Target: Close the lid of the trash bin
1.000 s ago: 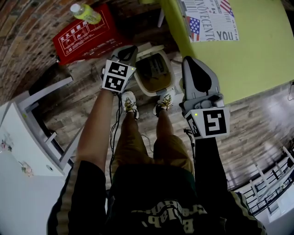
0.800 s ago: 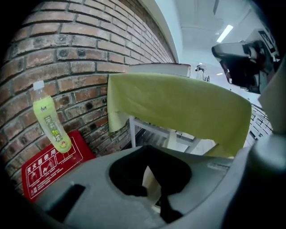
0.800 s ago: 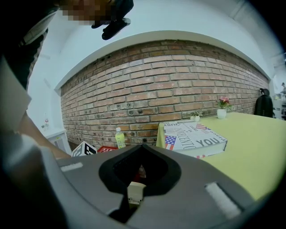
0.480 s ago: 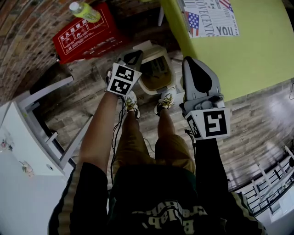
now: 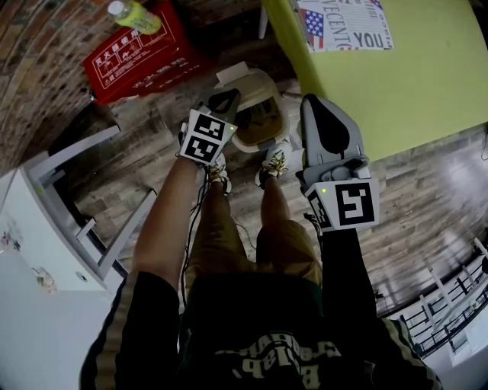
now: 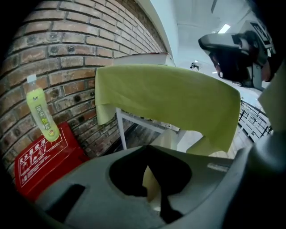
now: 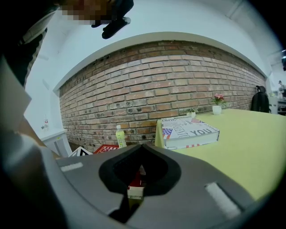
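The cream trash bin [image 5: 258,114] stands on the wooden floor just beyond the person's shoes, and I can see into its dark inside. A pale lid part [image 5: 232,75] shows at its far rim; how far it is raised I cannot tell. My left gripper [image 5: 223,96] hangs over the bin's left rim with its jaws shut and empty. In the left gripper view only a cream sliver of the bin [image 6: 153,190] shows past the left gripper [image 6: 149,169]. My right gripper [image 5: 317,104] is held to the right of the bin, by the table edge, shut and empty [image 7: 138,172].
A yellow-green table [image 5: 412,84] with a printed box [image 5: 347,23] fills the right. By the brick wall at the left lies a red box [image 5: 137,57] with a green bottle [image 5: 131,15] on it. A white cabinet [image 5: 46,221] stands at the left, and the person's shoes [image 5: 216,171] are close to the bin.
My left gripper has moved right and forward, from beside the bin's left edge to over its rim. The right gripper has hardly moved.
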Demonstrator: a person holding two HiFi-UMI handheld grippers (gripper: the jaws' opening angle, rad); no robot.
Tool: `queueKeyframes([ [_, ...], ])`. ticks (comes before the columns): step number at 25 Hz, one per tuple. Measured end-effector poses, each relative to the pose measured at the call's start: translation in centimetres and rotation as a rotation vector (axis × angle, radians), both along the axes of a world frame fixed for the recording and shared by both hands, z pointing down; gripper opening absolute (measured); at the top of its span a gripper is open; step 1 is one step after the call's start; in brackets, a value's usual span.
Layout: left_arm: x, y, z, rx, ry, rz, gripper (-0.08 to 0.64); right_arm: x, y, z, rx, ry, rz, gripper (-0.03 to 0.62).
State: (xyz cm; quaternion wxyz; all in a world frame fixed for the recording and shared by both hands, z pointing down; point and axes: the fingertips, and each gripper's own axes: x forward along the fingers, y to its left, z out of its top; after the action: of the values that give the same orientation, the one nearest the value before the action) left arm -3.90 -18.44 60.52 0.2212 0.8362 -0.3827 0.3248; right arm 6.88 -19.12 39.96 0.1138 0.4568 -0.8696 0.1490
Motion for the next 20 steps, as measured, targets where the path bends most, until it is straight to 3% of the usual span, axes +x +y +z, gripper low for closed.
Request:
queueKeyframes([
  [20,1.5,4.1,1.2,-0.020,0.017,0.026,0.008,1.0,2.6,1.2,-0.018,-0.013,0.024,0.014],
])
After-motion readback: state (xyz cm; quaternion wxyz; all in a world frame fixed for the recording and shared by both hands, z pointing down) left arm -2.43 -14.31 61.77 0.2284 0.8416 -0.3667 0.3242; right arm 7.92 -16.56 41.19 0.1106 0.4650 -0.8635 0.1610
